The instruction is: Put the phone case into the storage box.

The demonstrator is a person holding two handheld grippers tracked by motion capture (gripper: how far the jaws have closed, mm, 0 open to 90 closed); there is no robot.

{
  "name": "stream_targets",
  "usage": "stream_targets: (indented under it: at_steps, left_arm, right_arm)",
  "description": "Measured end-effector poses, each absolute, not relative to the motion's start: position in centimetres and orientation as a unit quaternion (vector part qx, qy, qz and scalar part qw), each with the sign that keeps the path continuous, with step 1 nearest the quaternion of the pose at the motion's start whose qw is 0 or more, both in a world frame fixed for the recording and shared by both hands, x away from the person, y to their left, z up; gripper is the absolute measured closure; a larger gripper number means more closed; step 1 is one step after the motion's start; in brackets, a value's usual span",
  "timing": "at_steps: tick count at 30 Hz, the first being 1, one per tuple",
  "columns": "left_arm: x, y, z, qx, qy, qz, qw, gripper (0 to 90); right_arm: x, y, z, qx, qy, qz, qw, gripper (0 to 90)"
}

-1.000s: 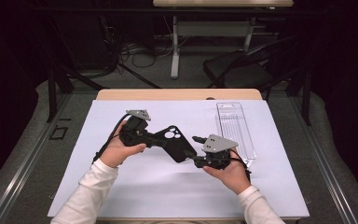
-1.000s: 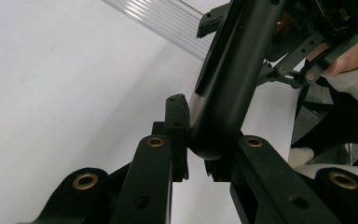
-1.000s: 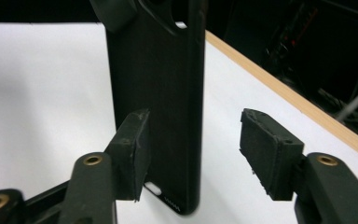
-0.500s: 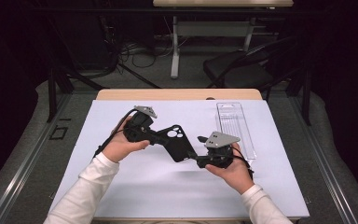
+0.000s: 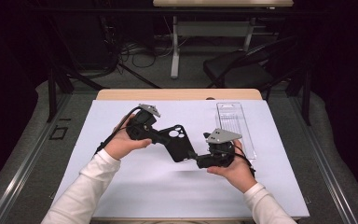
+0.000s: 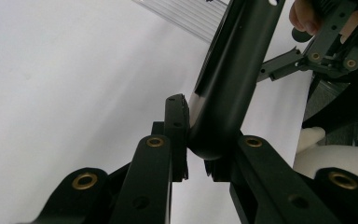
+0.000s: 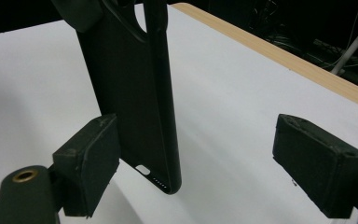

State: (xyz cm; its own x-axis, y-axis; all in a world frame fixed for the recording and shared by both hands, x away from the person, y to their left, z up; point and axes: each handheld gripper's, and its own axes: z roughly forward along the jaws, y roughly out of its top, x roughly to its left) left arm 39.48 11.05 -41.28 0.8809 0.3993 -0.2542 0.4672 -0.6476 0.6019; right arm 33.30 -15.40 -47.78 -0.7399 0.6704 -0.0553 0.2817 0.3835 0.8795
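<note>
Above table (image 5: 135, 186): case (image 5: 177, 142) between jaws

High view looks forward and down from above the person's side, table (image 5: 135, 186) mid-frame. Both gripper views sit close behind their own jaws. All three share the black phone case (image 5: 177, 142) (image 6: 228, 84) (image 7: 130, 84) and white table surface.

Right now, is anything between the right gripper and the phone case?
Nothing visible. The right gripper is open, and the black phone case hangs between its pads, close by one pad, while the left gripper holds the case.
</note>
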Motion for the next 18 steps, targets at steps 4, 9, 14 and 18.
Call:
stream_targets:
  at_steps: [4,9,14,18]
  left_arm:
    - [39.6,10.9,-41.1,0.909,0.235,-0.051,0.341,81.6]
    - [39.6,10.7,-41.1,0.911,0.233,-0.048,0.337,81.6]
    - [39.7,10.6,-41.0,0.913,0.235,-0.045,0.33,81.6]
    - [39.8,10.4,-40.8,0.916,0.23,-0.048,0.326,81.6]
  right_arm:
    - [33.3,-15.4,-47.4,0.287,0.814,0.461,0.204,14.5]
    - [33.2,-15.4,-47.1,0.28,0.823,0.452,0.2,15.2]
    - [33.2,-15.4,-46.5,0.28,0.826,0.448,0.194,18.5]
    - [33.2,-15.4,-45.9,0.277,0.832,0.44,0.193,20.9]
